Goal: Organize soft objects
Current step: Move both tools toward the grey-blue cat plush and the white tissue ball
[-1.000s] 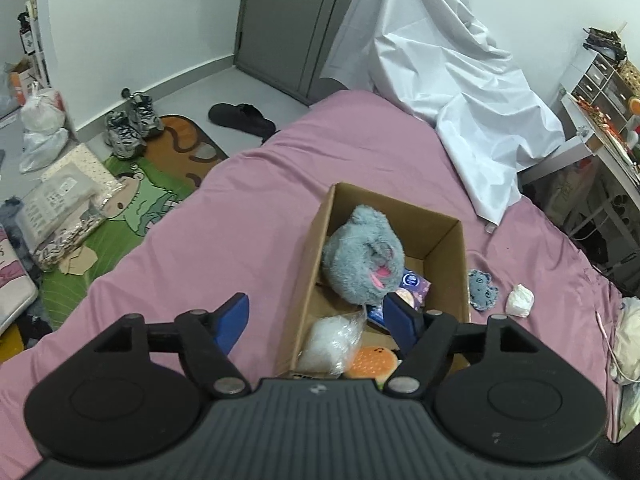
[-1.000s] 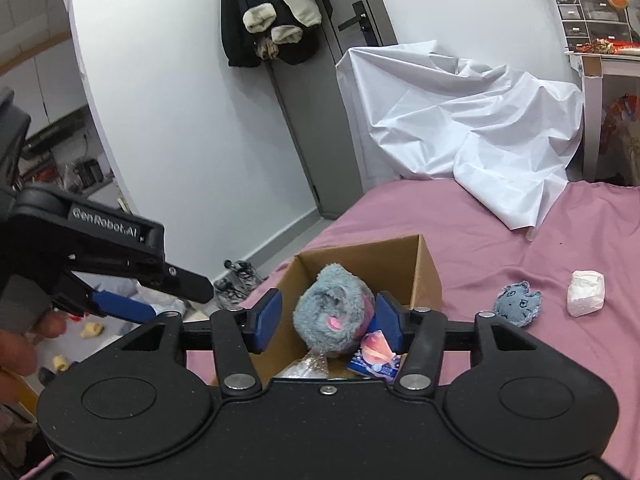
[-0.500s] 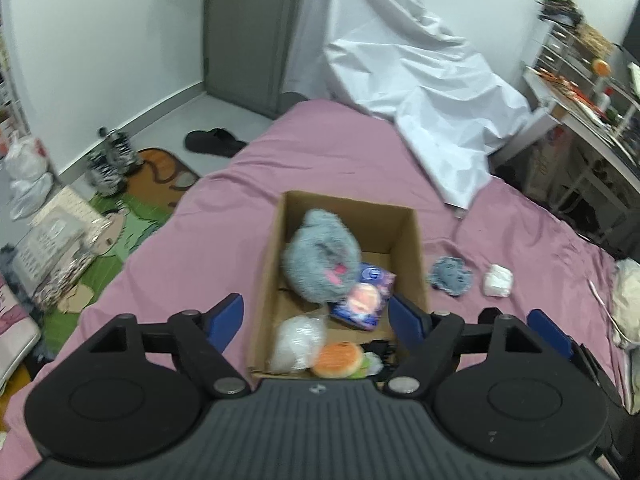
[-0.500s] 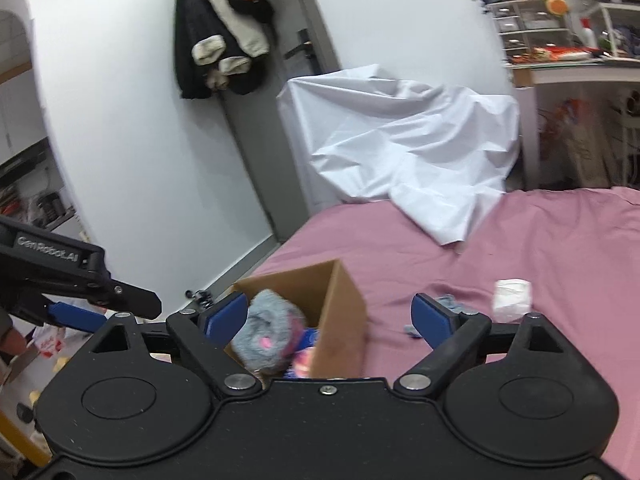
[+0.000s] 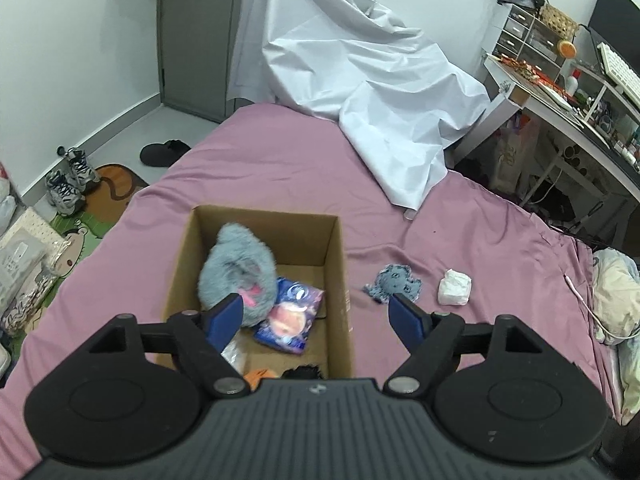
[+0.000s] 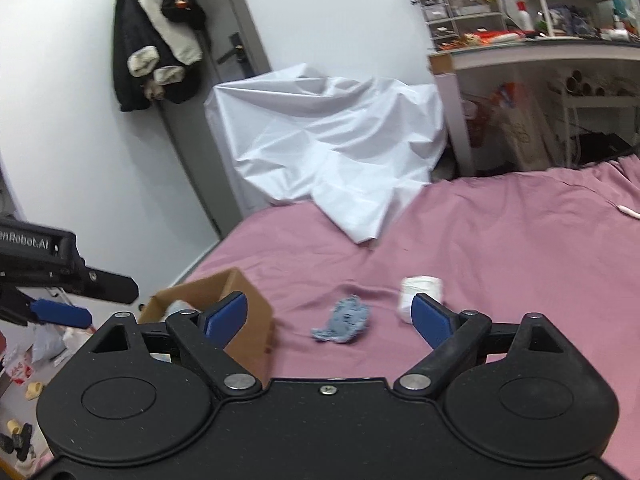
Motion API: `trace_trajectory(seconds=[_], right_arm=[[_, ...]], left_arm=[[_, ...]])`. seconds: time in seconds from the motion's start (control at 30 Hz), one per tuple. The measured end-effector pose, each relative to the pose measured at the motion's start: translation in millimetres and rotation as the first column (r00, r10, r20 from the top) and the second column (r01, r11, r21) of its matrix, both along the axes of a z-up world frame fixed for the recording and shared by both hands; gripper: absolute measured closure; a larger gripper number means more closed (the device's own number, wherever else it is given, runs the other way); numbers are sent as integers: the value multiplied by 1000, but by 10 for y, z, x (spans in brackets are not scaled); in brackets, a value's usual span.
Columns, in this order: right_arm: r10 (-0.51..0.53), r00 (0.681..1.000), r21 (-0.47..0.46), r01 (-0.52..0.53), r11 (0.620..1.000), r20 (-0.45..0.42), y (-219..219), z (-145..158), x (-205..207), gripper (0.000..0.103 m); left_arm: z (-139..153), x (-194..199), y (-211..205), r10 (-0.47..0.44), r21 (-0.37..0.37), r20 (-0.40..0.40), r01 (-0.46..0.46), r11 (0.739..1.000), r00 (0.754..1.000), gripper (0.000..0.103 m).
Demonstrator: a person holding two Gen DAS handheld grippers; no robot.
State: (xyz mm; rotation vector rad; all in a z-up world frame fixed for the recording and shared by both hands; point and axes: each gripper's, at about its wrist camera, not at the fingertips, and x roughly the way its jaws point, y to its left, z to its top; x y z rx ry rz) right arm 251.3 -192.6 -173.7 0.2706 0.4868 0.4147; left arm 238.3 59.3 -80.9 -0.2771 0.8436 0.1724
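Setting: I look down on a bed with a pink sheet [image 5: 280, 160]; a crumpled white cover [image 5: 360, 80] lies at its far end.
Box: an open cardboard box [image 5: 338, 264] sits on the sheet. Inside it I see a grey furry plush [image 5: 236, 268], a blue packet with a pink picture [image 5: 290, 316], a bit of clear plastic and something orange near the front wall.
Loose items: a small blue-grey soft toy [image 5: 394, 282] lies on the sheet just beside the box, to its right. A white wad, perhaps tissue or cloth [image 5: 454, 286], lies near the toy, further right.
Left gripper [image 5: 316, 316]: spread wide and holding nothing, hovering above the box's right wall.
Right gripper [image 6: 330, 316]: also spread wide and holding nothing. In its view the blue-grey toy [image 6: 344, 322] sits between the fingertips, further off on the sheet, and the white wad [image 6: 420, 292] lies by the right fingertip [image 6: 430, 318].
Step in hand: I judge that I am lining up the right gripper on the blue-grey toy, one of two items not yet boxed.
Next move: descend until the fingers straddle the toy, close gently, then carry it left over the box. The toy is flat and limp, so I should pinch low without snagging the sheet.
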Motion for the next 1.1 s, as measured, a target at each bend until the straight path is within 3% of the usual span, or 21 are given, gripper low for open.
trace_trajectory(seconds=[0.47, 0.7, 0.9, 1.1], right_arm=[[-27, 999, -64, 25, 998, -32, -259, -147, 264, 14], [-7, 998, -78, 2, 997, -64, -338, -251, 470, 15], [31, 995, -67, -37, 997, -96, -392, -319, 603, 34], [70, 980, -35, -78, 996, -189, -372, -477, 794, 51]], left_arm=[[-207, 516, -429, -41, -18, -8, 41, 999, 999, 25], [-343, 787, -635, -72, 43, 10, 72, 997, 997, 25], [-487, 976, -657, -40, 11, -17, 40, 999, 999, 25], [-776, 1226, -733, -78, 1, -92, 79, 997, 993, 25]])
